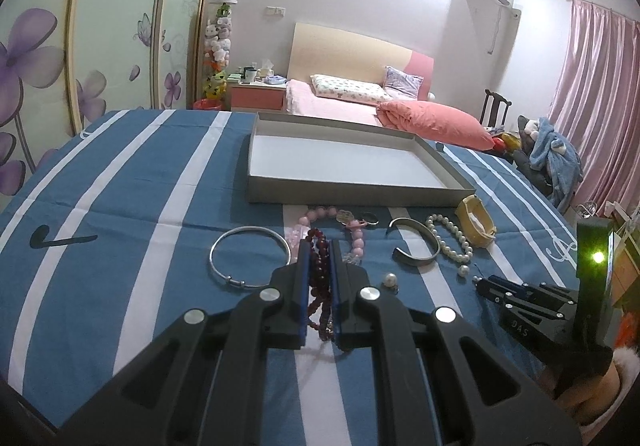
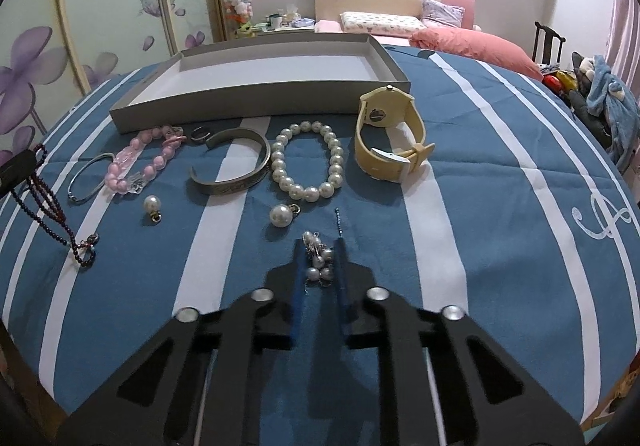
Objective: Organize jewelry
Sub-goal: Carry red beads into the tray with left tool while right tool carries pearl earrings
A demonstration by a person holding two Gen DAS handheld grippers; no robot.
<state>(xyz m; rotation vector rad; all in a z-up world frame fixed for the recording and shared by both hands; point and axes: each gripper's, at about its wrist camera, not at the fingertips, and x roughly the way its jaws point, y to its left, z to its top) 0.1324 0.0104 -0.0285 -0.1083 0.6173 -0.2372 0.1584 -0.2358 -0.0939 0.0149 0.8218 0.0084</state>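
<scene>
The left gripper (image 1: 319, 246) is clamped on a dark red bead necklace (image 1: 320, 278), whose strands hang clear of the striped blue cloth (image 1: 160, 185) covering the bench. The right gripper (image 2: 319, 246) is closed around a small pearl cluster piece (image 2: 319, 262) low over the cloth. An open grey tray (image 2: 256, 101) lies at the far side. Just in front of the tray lie a pink bead bracelet (image 2: 140, 161), a silver cuff (image 2: 236, 177), a pearl bracelet (image 2: 308, 161) and a cream watch (image 2: 388, 137). A thin silver bangle (image 1: 250, 258) rests left of the necklace.
</scene>
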